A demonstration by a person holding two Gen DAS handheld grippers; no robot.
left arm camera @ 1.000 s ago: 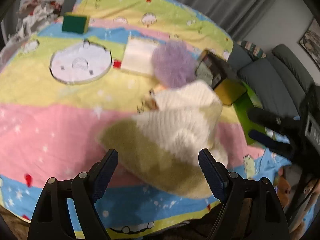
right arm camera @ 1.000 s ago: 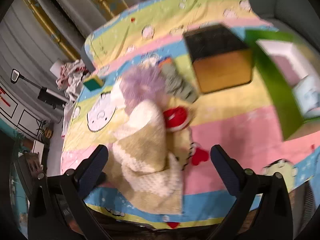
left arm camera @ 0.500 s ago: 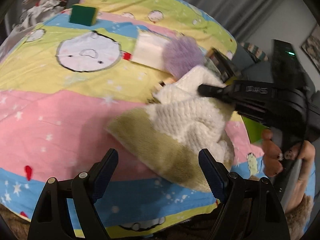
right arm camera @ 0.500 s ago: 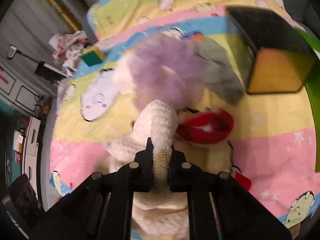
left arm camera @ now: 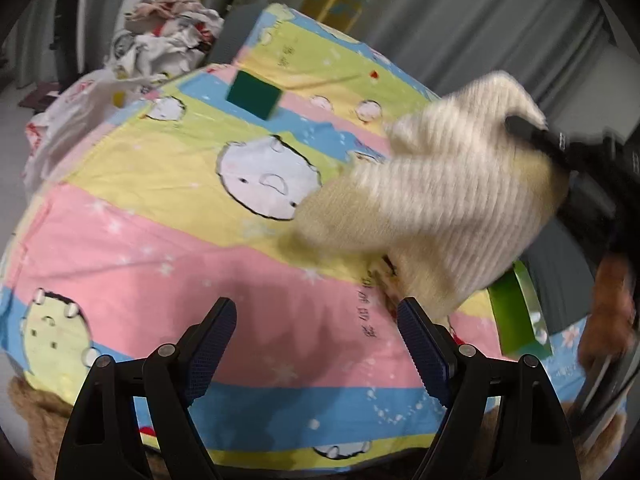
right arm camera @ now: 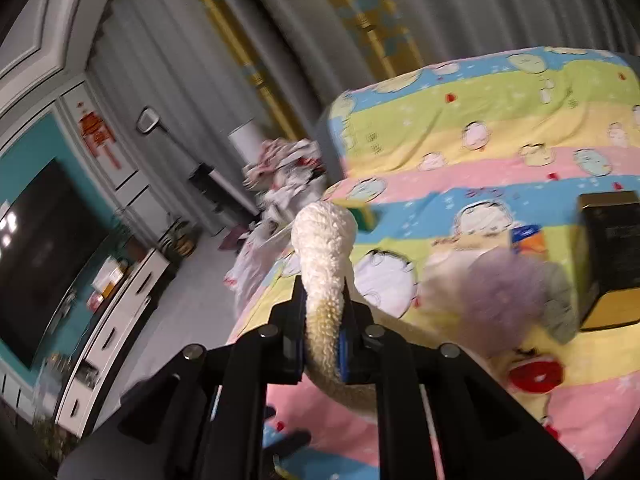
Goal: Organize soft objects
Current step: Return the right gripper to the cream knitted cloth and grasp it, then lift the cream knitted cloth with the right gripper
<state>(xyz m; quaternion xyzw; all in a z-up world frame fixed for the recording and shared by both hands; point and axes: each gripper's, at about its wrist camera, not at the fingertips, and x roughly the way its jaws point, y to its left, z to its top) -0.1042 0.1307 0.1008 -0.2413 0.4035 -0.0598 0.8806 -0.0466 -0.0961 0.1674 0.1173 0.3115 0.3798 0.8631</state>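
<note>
My right gripper (right arm camera: 322, 332) is clamped on the knit (right arm camera: 324, 264), left gripper (left arm camera: 316, 344) open and empty; I should lift until its hem clears the bed (left arm camera: 160, 248).

The knit (left arm camera: 448, 200) is ribbed cream shading to pale olive. The bedspread (left arm camera: 160, 248) has pink, yellow, blue and green stripes with white cartoon faces. The sponge (left arm camera: 253, 95) is dark green, the pompom (right arm camera: 504, 300) lilac, the box (right arm camera: 612, 260) black and yellow, the lips toy (right arm camera: 536, 374) red.
</note>
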